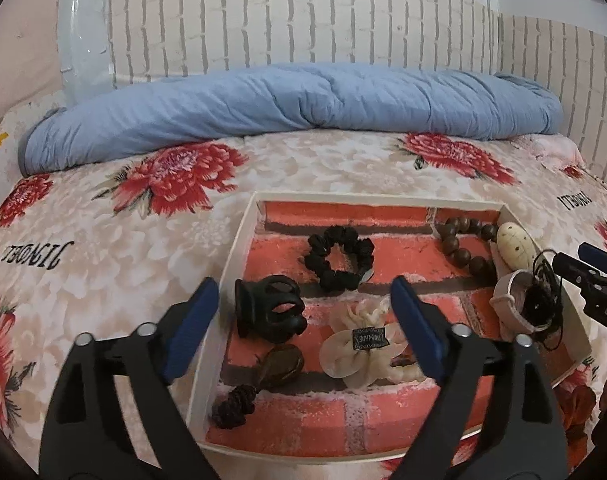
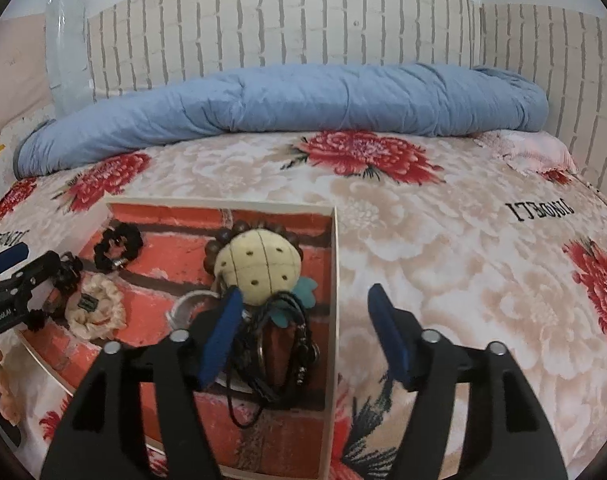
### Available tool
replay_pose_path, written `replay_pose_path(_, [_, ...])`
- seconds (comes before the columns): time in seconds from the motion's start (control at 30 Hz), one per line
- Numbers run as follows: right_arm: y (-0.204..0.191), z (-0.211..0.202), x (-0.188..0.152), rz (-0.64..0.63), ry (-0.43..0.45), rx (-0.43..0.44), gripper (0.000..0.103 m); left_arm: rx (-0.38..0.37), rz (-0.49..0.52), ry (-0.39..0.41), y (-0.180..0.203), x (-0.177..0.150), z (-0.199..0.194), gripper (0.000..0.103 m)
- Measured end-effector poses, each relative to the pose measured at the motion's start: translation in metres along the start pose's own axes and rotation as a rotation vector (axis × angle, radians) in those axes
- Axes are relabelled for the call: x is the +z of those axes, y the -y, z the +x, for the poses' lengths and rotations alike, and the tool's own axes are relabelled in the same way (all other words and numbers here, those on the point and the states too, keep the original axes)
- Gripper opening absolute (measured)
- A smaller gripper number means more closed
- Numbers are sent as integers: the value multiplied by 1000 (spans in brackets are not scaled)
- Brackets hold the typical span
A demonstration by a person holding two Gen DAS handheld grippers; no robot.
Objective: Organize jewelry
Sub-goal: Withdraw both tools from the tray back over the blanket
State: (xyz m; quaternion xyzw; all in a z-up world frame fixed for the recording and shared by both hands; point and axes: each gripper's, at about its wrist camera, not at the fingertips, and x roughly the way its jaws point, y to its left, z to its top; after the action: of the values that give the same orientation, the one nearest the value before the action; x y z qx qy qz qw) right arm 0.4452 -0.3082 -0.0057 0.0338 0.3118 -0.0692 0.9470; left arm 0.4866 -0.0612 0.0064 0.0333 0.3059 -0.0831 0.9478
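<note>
1. You are between placements, I judge: both grippers stand over the tray (image 1: 239, 240) on the bed (image 1: 103, 232), and neither carries anything.
2. Your left gripper (image 1: 303, 312) has its jaws wide apart, empty. The black hair claw (image 1: 269, 312) lies just inside its left finger, hard against the tray's left wall; the cream scrunchie (image 1: 359, 344) lies between the fingers, nearer the right one.
3. Your right gripper (image 2: 303, 340) is also apart and empty. Its left finger hangs over the tangle of black cords (image 2: 275, 344) by the tray's right wall; its right finger is out over the bed.
4. The cream stitched charm (image 2: 259, 268) and wooden bead bracelet (image 1: 463, 244) sit toward the far right corner; the black scrunchie (image 1: 339, 260) lies mid-tray toward the far wall; a brown stone pendant (image 1: 279, 368) lies by the near left corner.
5. Everything visible already lies in the tray, so the next move calls for spreading the crowded right side, starting with the cords.
</note>
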Motion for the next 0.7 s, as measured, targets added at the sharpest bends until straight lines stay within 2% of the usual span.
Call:
replay_pose_path(0.17, [0, -2, 1, -4, 5, -8, 72, 19, 0, 14, 0, 0, -7, 96])
replay_pose_path(0.47, [7, -6, -1, 8, 9, -27, 79, 55, 7, 7, -2, -6, -11, 98])
replay_pose_path(0.7, [6, -22, -10, -19, 20, -54, 91, 87, -27, -37, -16, -10, -25, 98])
